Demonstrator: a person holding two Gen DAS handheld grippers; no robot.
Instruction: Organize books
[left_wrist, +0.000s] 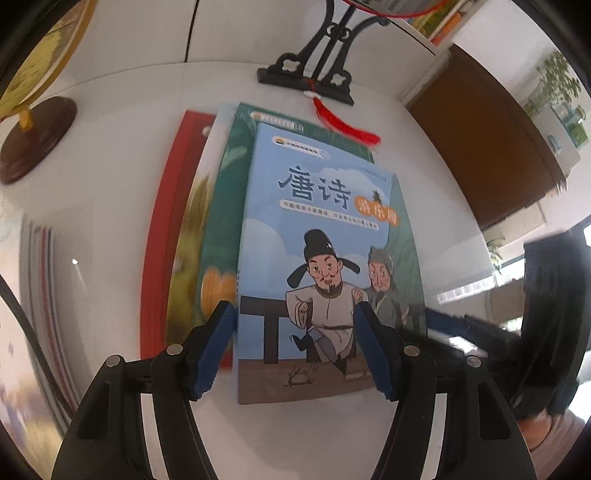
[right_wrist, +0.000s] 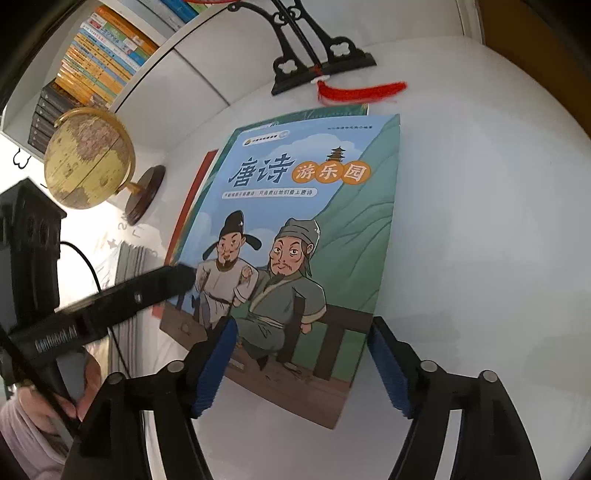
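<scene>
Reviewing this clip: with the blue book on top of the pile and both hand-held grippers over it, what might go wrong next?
1. The blue book lies askew on the green book and red book; a nudge from either open hand-held gripper, left or right, may skew the pile further.
2. The two grippers are close together and may collide.
3. The red tassel lies by the pile's far edge and could snag.

A yellowed globe on a round dark wooden base stands at ten o'clock on the glossy white table. At twelve o'clock sits a black carved ornamental stand, its red tassel lying on the tabletop.
</scene>
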